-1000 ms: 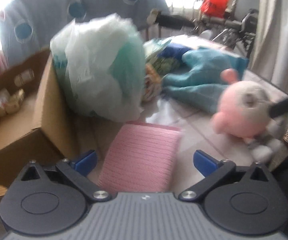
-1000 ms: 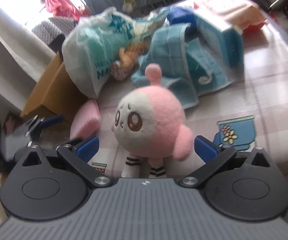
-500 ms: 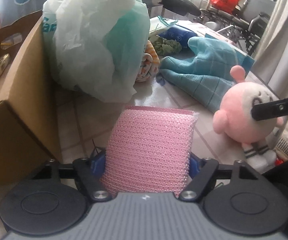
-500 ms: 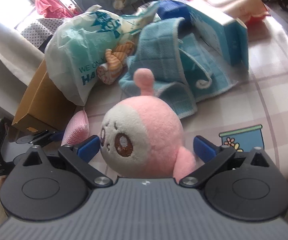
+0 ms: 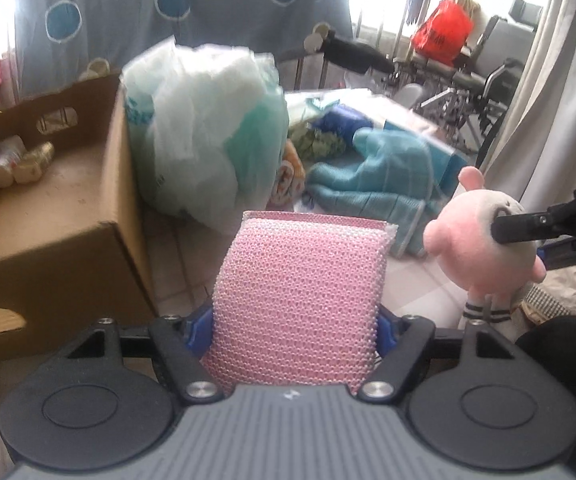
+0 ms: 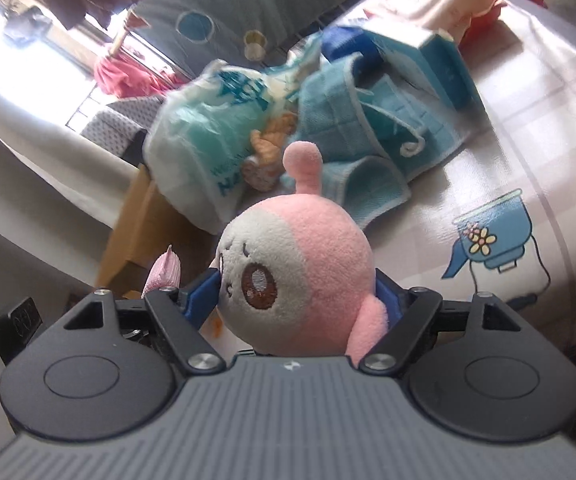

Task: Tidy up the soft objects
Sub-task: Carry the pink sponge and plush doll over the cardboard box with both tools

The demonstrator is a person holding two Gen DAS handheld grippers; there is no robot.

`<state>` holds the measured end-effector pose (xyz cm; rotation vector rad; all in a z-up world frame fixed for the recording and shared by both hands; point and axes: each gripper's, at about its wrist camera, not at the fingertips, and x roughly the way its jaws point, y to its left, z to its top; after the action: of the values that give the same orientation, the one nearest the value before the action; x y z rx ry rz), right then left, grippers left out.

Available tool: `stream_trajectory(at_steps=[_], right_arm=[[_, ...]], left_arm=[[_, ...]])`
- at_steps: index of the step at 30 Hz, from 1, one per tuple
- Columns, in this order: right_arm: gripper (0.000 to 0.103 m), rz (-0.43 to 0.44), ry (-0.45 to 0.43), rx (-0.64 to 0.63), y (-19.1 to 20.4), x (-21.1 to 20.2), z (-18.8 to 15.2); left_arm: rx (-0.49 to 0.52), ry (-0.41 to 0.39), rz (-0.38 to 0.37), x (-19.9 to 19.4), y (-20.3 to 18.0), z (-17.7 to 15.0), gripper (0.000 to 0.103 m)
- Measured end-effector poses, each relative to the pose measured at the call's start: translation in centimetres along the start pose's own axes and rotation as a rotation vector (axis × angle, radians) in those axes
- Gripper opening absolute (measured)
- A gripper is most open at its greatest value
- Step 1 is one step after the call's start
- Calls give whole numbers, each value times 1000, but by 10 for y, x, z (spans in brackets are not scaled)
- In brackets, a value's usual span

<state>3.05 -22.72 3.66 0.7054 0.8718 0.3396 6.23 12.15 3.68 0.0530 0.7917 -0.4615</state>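
My left gripper (image 5: 293, 320) is shut on a pink mesh sponge (image 5: 299, 280), held up off the tablecloth beside the cardboard box (image 5: 68, 248). The blue pads (image 5: 198, 326) press its two sides. A pink and white plush toy (image 6: 307, 264) sits between the pads of my right gripper (image 6: 297, 292), whose jaws are closing and squeeze its head. In the left wrist view the plush toy (image 5: 471, 240) hangs off the table at the right, its striped legs dangling, a black finger (image 5: 527, 226) across its face.
A stuffed white and green plastic bag (image 5: 208, 128) leans on the box. Behind it lie a crumpled blue towel (image 6: 367, 128), a small orange striped cloth (image 6: 266, 148) and a blue carton (image 6: 443, 64). Small bottles (image 5: 20, 160) lie in the box. A curtain (image 5: 547, 100) hangs at the right.
Both grippers went from wide open to closed: the left on the pink sponge, the right on the plush toy. Both things have since come up off the table.
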Motion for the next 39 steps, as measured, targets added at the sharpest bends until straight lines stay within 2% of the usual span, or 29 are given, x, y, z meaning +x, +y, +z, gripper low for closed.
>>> stream_trajectory(at_steps=[4, 7, 11, 14, 18, 22, 29, 35, 36, 38, 39], right_arm=[[79, 56, -17, 6, 18, -21, 0], [80, 148, -28, 19, 36, -34, 1], [80, 244, -4, 45, 65, -31, 10], [80, 296, 22, 34, 95, -19, 23], [81, 317, 55, -14, 141, 17, 45], [81, 331, 108, -5, 181, 78, 74], [81, 244, 163, -9, 241, 232, 131], [81, 110, 259, -60, 269, 378, 164], [80, 88, 252, -53, 270, 397, 167], [81, 65, 208, -109, 283, 429, 173], [81, 27, 199, -146, 289, 444, 176]], left_arm=[[19, -57, 11, -36, -5, 1, 75], [-6, -91, -10, -66, -1, 3, 75], [-33, -104, -25, -103, 10, 10, 75], [-51, -134, 26, -126, 25, 18, 76], [-94, -155, 120, -142, 59, 40, 76], [-158, -140, 218, -129, 113, 72, 76], [-241, -36, 355, -59, 215, 118, 76], [-302, 11, 363, -15, 264, 127, 76], [-322, 14, 363, -9, 269, 125, 76], [-351, 24, 362, 0, 276, 122, 76], [-358, 32, 362, 5, 280, 122, 76]])
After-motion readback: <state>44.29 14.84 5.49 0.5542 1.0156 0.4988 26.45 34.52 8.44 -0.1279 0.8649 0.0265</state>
